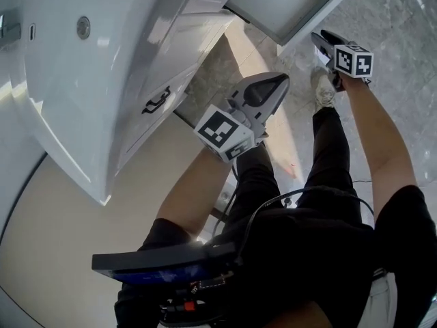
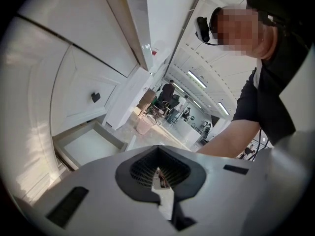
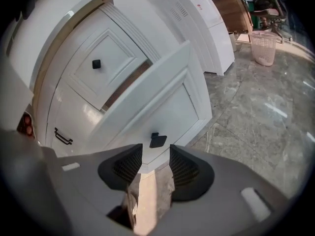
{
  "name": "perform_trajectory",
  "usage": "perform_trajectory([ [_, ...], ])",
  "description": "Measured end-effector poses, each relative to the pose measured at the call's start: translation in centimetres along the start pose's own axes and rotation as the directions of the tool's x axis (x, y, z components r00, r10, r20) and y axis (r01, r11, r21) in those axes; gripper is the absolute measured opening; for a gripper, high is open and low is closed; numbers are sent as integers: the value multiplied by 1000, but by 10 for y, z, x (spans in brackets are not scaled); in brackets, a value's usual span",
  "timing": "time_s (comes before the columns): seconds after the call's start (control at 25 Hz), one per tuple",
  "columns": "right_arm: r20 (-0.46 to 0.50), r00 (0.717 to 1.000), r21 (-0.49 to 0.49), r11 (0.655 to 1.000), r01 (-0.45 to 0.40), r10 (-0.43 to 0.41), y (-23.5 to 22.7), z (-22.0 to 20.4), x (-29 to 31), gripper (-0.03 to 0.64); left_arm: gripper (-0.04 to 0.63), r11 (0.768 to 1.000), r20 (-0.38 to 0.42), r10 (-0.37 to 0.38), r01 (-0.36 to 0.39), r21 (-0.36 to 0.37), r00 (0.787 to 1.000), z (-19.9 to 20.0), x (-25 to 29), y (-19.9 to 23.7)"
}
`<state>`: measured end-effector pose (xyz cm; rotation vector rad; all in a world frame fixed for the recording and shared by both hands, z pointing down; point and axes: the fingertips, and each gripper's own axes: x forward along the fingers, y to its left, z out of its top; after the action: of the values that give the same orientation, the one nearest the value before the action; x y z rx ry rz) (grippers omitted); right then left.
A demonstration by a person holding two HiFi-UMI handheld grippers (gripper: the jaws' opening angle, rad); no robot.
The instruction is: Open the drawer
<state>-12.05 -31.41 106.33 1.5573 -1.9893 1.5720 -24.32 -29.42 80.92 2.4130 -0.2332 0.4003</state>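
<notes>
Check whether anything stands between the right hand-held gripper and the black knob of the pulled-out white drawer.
Nothing visible does. The right hand-held gripper has its jaws apart, and the small black square knob on the white panelled drawer front sits just beyond them, nothing between.

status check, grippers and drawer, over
Right gripper open, empty, knob just ahead of it, not gripped. Left gripper shut, empty, clear of the cabinet. Drawer pulled out. Nothing in the way.

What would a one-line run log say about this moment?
drawer: pulled open | right gripper: open, black knob just ahead, not gripped | left gripper: shut, empty
</notes>
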Motion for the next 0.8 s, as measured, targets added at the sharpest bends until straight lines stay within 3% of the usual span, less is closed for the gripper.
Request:
perform_trajectory([
  [0.28,-17,1000,-92,996,8,-10,52,18,-59,137,-9,998,95,43,-47,40,995,61,-44,-19],
  [0.48,-11,1000,-169,985,-24,22,116,50,-97,54,-9,997,154,68,-75,36,986,109,-87,-37],
  [0.6,-11,999,-223,974,-50,49,156,83,-111,6,-9,994,216,99,-107,28,971,141,-116,-43],
  [0.8,-14,996,-292,952,-88,88,232,127,-129,2,-9,987,317,150,-160,7,937,198,-185,-50],
])
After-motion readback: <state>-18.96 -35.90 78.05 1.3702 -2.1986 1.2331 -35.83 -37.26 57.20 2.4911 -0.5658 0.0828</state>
